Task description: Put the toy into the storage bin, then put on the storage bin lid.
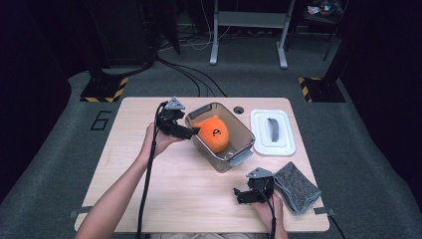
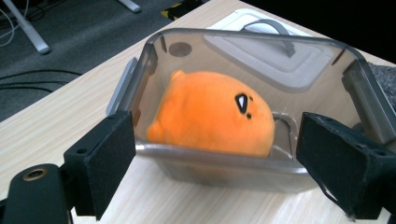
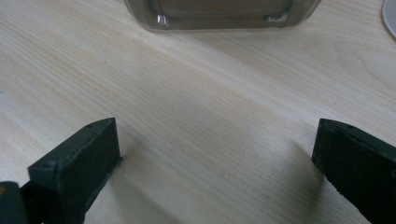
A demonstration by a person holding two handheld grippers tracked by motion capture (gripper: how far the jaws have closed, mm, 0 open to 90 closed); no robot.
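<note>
On table, one clear box (image 1: 239,152), one orange plush (image 1: 215,132), one lid (image 1: 272,131), one cloth (image 1: 297,186)

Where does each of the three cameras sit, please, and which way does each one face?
High view: above the person's side, looking forward and down on the table; both forearms, left gripper, right gripper.
Left gripper view: on that gripper, facing the clear box holding the orange plush; open jaws.
Right gripper view: low over the tabletop, open jaws, box base beyond.
All share box and table.
</note>
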